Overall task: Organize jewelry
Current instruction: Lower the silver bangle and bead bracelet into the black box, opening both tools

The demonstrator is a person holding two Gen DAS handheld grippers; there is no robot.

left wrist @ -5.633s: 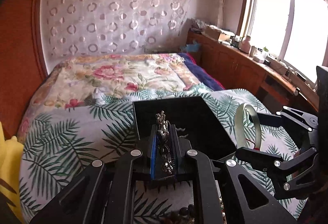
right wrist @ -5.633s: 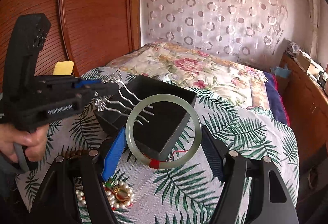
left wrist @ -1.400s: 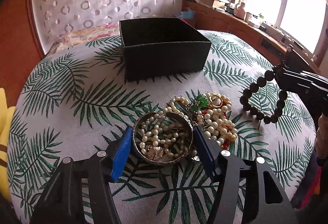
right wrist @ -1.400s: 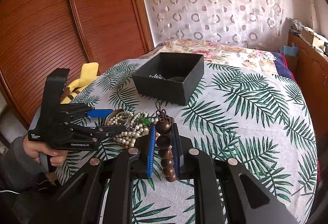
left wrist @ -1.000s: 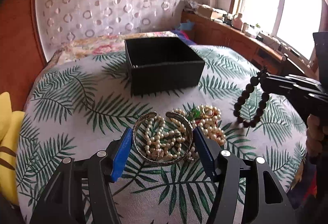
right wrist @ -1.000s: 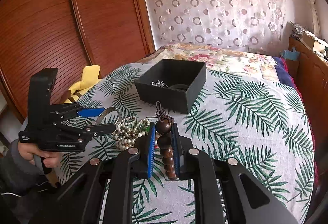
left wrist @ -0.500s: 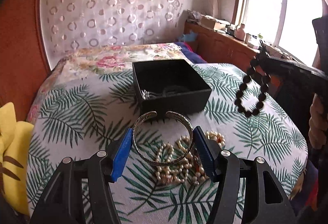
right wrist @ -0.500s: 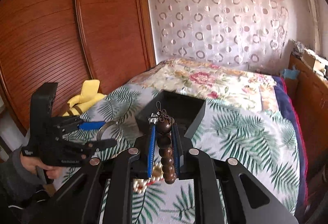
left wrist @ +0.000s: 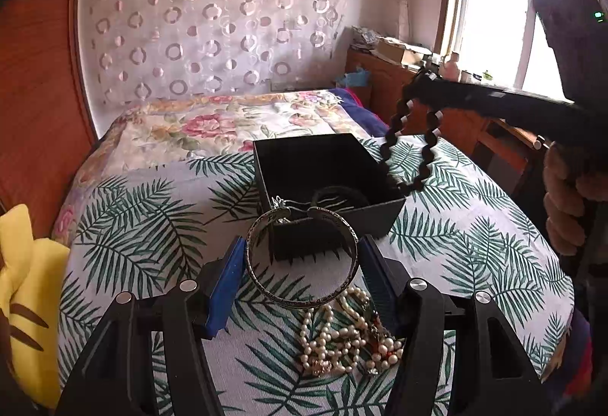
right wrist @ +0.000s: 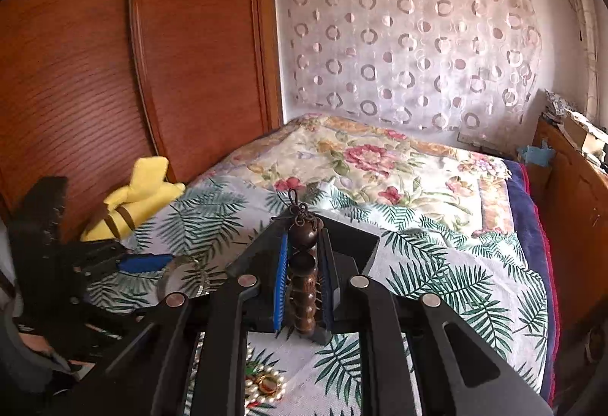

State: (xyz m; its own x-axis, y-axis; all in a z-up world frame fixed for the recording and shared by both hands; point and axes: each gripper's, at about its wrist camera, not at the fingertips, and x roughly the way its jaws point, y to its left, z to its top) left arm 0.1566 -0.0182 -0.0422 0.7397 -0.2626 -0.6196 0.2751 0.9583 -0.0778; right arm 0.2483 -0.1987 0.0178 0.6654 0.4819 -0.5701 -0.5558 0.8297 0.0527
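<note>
My left gripper (left wrist: 300, 264) is shut on a silver cuff bangle (left wrist: 302, 296) and holds it above the table, just in front of the black jewelry box (left wrist: 330, 226). The box holds a green bangle and a silver piece. My right gripper (right wrist: 304, 283) is shut on a dark wooden bead bracelet (right wrist: 303, 271). In the left wrist view that bracelet (left wrist: 410, 150) hangs over the box's right rim. A heap of pearl strands and beads (left wrist: 345, 340) lies on the palm-leaf cloth (left wrist: 152, 226) below the cuff bangle.
A yellow plush toy (left wrist: 26, 286) sits at the table's left edge. A bed with a floral cover (left wrist: 212, 127) lies behind the table. Wooden wardrobe doors (right wrist: 114, 73) stand at the left, a wooden cabinet (left wrist: 383, 89) under the window at the right.
My left gripper has lifted the cuff bangle off the pearl heap and moved it toward the box. My right gripper has carried the bead bracelet up and over the box's right rim.
</note>
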